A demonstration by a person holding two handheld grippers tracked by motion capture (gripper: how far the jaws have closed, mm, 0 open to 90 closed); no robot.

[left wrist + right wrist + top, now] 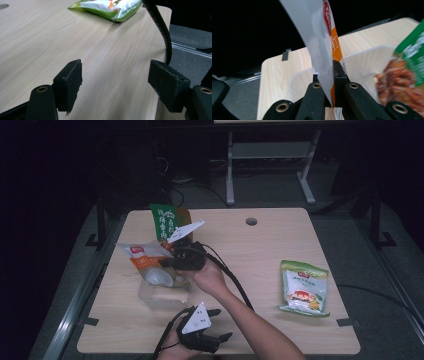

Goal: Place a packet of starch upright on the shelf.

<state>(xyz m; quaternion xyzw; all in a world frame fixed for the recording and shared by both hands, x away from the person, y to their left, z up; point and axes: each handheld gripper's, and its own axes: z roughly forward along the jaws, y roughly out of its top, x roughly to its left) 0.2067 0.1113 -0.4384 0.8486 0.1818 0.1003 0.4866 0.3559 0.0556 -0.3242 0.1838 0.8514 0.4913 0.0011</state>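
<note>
The table [260, 270] is a pale wood-grain laminate slab with rounded corners and a small dark round hole [251, 221] near its far edge. At its left-centre, the right tongs [176, 251] are clenched on a flat, glossy snack pouch [145, 257], white and silver with an orange band and a red logo; in the right gripper view the pouch [322, 42] rises as a thin, smooth sheet pinched between the two black jaws, held above a clear plastic bin [362, 60] with soft rounded walls. In the high view this bin [162, 292] sits just near of the held pouch, its see-through sides hard to trace against the wood. A second pouch, green with white lettering [165, 221], stands just beyond the right tongs; the right gripper view shows its green pouch face [412, 57] at the right edge with a printed picture of reddish-brown shredded food. The left tongs [217, 325] rest low at the near edge of the table, released, with their foam-padded black jaws set wide apart over bare wood in the left gripper view [115, 82]. A ribbed black cable [162, 30] curves down past the right-hand jaw there. Well apart on the right side of the table lies a light-green and white crinkled snack bag [304, 287], flat on the surface.
</note>
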